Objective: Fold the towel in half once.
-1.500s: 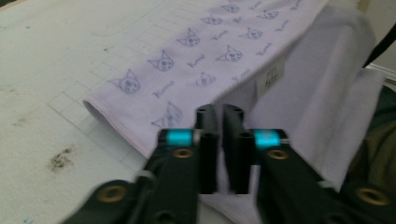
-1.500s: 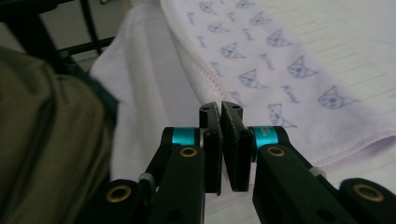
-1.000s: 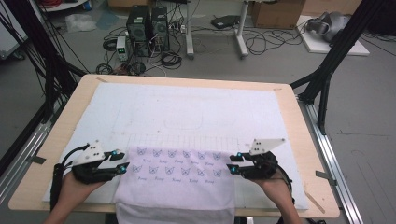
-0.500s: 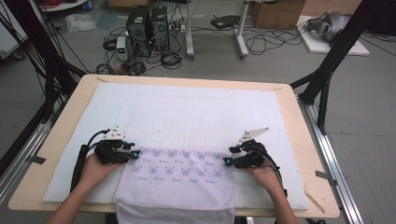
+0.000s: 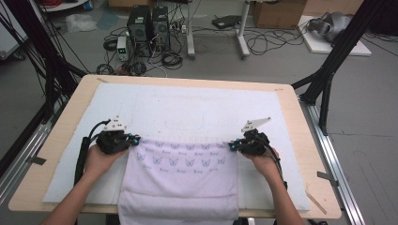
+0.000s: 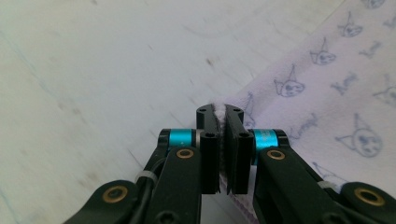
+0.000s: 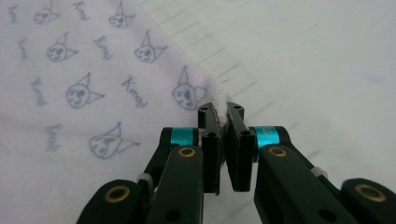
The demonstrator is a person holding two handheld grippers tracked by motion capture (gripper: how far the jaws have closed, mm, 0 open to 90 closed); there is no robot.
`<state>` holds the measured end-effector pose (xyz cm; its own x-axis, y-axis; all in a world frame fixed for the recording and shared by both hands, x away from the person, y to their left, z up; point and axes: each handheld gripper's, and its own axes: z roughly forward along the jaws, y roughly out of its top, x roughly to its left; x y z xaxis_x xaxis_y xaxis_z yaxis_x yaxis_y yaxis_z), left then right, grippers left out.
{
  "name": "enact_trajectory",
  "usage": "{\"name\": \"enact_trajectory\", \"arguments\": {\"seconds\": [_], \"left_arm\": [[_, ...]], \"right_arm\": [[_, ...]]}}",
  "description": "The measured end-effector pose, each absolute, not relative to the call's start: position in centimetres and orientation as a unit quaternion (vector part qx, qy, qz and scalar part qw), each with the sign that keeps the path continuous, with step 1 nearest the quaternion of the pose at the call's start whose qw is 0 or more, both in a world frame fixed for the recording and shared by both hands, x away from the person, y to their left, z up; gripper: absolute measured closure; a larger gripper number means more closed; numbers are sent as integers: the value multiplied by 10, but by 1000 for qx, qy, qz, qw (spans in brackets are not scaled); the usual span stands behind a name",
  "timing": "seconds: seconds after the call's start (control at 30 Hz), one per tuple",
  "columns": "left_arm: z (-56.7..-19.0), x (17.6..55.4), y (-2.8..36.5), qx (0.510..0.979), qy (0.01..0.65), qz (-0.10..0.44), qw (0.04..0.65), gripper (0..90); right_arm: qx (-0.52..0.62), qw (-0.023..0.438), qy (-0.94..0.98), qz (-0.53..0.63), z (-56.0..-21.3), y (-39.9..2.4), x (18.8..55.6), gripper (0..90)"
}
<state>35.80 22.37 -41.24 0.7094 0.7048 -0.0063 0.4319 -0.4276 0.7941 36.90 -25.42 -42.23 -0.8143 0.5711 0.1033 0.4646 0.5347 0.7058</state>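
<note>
A pale lilac towel (image 5: 180, 178) printed with small cat faces lies on the white mat (image 5: 197, 108), its near end hanging over the table's front edge. My left gripper (image 5: 135, 139) has just closed its jaws and is shut on the towel's far left corner (image 6: 222, 107), which is pinched between the pads. My right gripper (image 5: 233, 145) has also just closed and is shut on the far right corner (image 7: 219, 105). Both grippers lie low on the mat, pointing inward at each other across the towel's far edge (image 5: 183, 141).
The wooden table (image 5: 300, 140) has bare rims left and right of the mat. Black frame posts (image 5: 328, 70) rise beside the table's far corners. Computers and cables (image 5: 150, 28) sit on the floor beyond the far edge.
Both hands have moved away from me along the mat, carrying the towel's far edge with them. The jaws of both grippers have closed on the towel's corners.
</note>
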Motion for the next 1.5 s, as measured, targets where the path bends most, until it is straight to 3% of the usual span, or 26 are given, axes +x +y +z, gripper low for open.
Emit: {"name": "enact_trajectory", "arguments": {"seconds": [0.2,0.37,0.57,0.6,0.67,0.87,1.1,1.33,1.5], "left_arm": [[-383,410,213,825,354,189,399,857],[-328,445,205,803,357,224,422,859],[-296,462,204,790,358,259,424,853],[-300,463,204,792,362,259,418,838],[-314,465,208,794,377,251,407,720],[-356,455,227,798,400,228,389,576],[-385,422,229,812,372,197,404,548],[-421,400,222,838,336,153,402,639],[-437,400,211,860,317,120,382,598]], "right_arm": [[322,98,856,392,-386,-267,410,862],[328,136,853,382,-345,-269,443,863],[332,161,839,400,-301,-272,470,855],[329,164,837,405,-303,-270,472,809],[341,159,835,402,-315,-266,476,667],[363,127,834,395,-358,-270,464,537],[344,111,838,409,-387,-272,426,524],[317,86,857,397,-421,-258,403,541],[301,73,866,393,-437,-249,399,551]]}}
